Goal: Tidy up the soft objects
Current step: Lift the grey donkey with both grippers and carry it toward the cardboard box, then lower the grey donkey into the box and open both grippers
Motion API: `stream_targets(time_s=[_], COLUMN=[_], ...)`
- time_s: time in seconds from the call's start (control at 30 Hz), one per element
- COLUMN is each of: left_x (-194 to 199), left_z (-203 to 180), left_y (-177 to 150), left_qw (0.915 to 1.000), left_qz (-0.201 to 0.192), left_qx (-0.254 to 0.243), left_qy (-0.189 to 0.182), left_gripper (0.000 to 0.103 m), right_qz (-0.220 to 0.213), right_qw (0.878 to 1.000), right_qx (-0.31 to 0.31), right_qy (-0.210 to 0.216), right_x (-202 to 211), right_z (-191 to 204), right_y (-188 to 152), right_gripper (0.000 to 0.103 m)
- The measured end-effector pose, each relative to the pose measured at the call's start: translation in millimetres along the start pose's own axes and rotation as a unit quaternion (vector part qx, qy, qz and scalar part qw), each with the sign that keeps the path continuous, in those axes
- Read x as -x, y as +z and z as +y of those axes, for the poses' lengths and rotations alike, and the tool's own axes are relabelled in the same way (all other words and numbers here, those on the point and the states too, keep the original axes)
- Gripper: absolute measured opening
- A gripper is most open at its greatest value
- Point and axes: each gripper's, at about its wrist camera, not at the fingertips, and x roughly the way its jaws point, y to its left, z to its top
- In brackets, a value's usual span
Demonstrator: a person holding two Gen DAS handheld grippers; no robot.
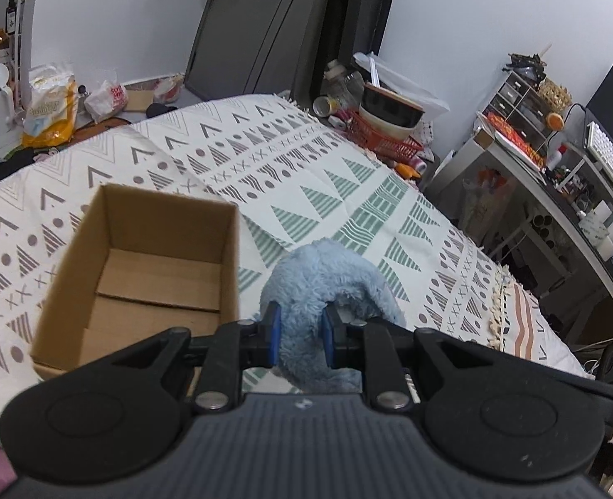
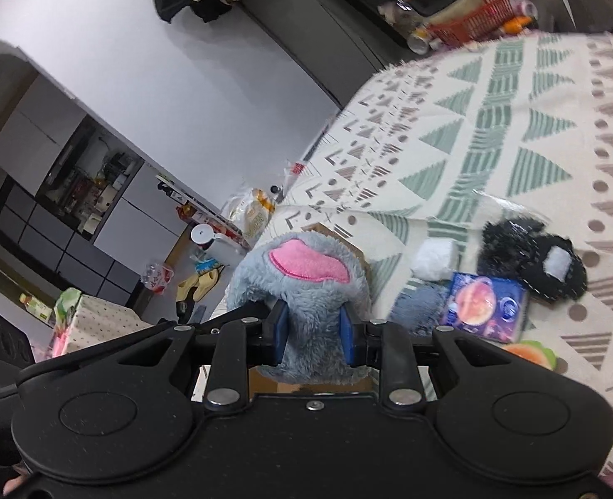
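Blue plush toy (image 1: 327,278) pinched in the left gripper (image 1: 300,334) jaws beside the cardboard box (image 1: 148,274); right gripper (image 2: 313,334) jaws squeeze its grey, pink-patched part.

Even, diffuse indoor light reaches my two cameras; shadows are soft and there is no harsh glare. My left view is mostly sharp. My right view is tilted and motion-blurred across the patterned cream bedspread (image 2: 514,133). Fisheye distortion bends straight lines at all edges.
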Motion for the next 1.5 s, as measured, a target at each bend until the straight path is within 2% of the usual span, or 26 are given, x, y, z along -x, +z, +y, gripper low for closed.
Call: stream_targets(time_s=[0.57,0.83,1.1,1.5], left_x=[26,26,10,-23], left_z=[69,103,134,145], left_y=[14,16,11,12], left_qw=[0.9988,0.9977,0.9956,0.9933], left_qz=[-0.015,-0.01,0.012,0.054], left_qx=[0.045,0.067,0.092,0.094], left_qy=[-0.008,0.0,0.012,0.039], left_gripper=[0.019,0.019,0.019,0.019], right_qz=[-0.031,-0.004,0.026,0.067], right_qw=[0.997,0.997,0.995,0.993], right_qx=[0.072,0.078,0.096,0.084], right_qy=[-0.025,-0.015,-0.026,-0.048], right_x=[-30,-54,-84,-112], right_z=[75,87,89,80], right_y=[-24,-34,-51,-56], right_gripper=[0.025,0.025,0.025,0.029])
